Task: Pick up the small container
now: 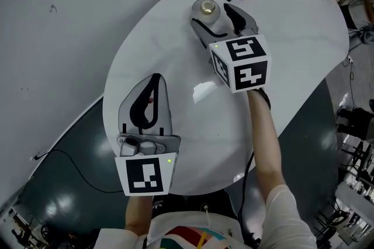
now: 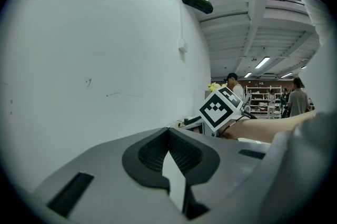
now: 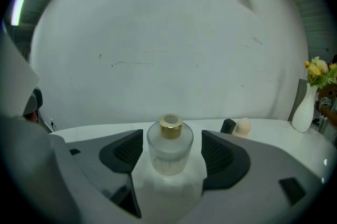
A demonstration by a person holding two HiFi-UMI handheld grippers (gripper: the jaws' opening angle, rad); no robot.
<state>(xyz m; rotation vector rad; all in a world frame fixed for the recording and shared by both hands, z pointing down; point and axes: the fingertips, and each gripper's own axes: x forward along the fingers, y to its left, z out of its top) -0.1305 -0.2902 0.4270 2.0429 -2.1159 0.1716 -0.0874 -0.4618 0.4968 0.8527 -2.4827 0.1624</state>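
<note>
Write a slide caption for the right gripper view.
Open right gripper flanks an upright glass bottle on the white table.

Frosted bottle [image 3: 169, 150] upright on the table [image 1: 292, 31]
Squat and round, it is of cloudy glass with a short gold collar at the neck. It stands toward the white table's far side, between the right gripper's [image 3: 171, 139] parted jaws, clear of both.

A white rounded table [image 1: 292, 43] stands against a pale grey wall [image 3: 158, 33]; strip lights [image 2: 261, 62] line the ceiling [image 2: 237, 26] beyond.
</note>
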